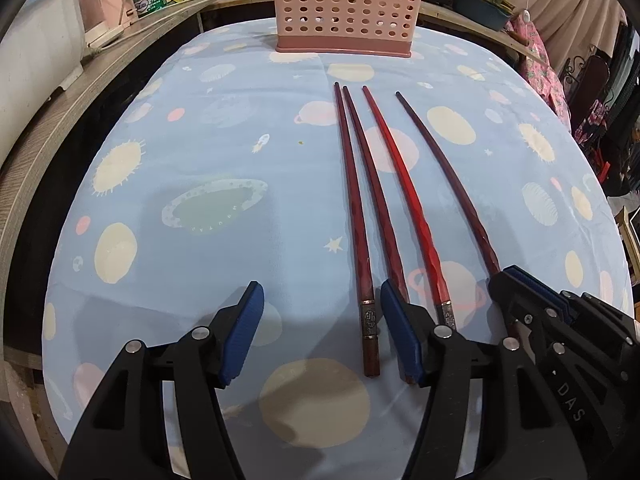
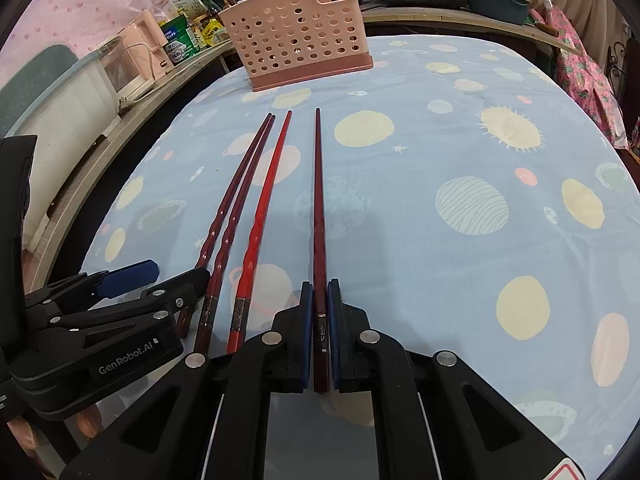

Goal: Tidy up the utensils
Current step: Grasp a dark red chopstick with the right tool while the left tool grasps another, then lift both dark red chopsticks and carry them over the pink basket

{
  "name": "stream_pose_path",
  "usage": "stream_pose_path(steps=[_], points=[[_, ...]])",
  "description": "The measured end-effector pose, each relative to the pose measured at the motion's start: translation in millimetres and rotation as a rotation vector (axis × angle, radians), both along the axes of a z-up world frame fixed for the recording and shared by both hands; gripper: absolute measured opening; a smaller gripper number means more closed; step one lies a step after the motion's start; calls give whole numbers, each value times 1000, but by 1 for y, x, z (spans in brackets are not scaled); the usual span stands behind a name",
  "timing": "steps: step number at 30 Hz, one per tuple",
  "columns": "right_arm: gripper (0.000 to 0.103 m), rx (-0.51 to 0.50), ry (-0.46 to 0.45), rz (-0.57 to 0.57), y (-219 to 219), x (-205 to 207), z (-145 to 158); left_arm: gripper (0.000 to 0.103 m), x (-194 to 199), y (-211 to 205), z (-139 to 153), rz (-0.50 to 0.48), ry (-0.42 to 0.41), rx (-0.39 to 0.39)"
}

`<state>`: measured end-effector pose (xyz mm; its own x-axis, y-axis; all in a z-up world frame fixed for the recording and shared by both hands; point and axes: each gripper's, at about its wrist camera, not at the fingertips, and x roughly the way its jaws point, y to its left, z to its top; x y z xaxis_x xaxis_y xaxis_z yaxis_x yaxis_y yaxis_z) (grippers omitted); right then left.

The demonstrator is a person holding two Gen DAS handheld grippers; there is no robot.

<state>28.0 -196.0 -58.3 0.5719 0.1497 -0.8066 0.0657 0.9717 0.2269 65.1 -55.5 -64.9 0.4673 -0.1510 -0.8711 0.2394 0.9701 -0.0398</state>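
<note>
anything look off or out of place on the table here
Nothing is spilled or broken. One oddity: among the four chopsticks on the tablecloth, the bright red chopstick doesn't match the three darker maroon ones. The right gripper is shut on the rightmost dark chopstick, and the pink holder stands upright.

Both fisheye cameras are looking forward and steeply down from close above the table covered in a light-blue planet-print cloth (image 1: pixel 208 152) (image 2: pixel 440 152). Each is facing the pink perforated plastic basket (image 1: pixel 348 4) (image 2: pixel 300 36) at the far edge. Both are sharing the four dark-red chopsticks (image 1: pixel 372 184) (image 2: pixel 276 184), and each is catching the other black gripper at its side.
</note>
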Motion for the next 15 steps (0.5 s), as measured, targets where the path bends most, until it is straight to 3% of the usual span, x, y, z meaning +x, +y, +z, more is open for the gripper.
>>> stream_pose_path(steps=[4,7,10,12,15], points=[[7,-3,1,0,1,0,0,56,1,1,0,0,-2,4],[7,-6,2,2,2,0,1,48,1,1,1,-1,-7,10],[7,-6,1,1,2,0,1,32,1,3,2,-6,-4,0],[7,-8,2,2,2,1,1,15,3,5,3,-9,3,-13],[7,-9,2,2,2,0,1,8,4,5,3,-18,10,-24]])
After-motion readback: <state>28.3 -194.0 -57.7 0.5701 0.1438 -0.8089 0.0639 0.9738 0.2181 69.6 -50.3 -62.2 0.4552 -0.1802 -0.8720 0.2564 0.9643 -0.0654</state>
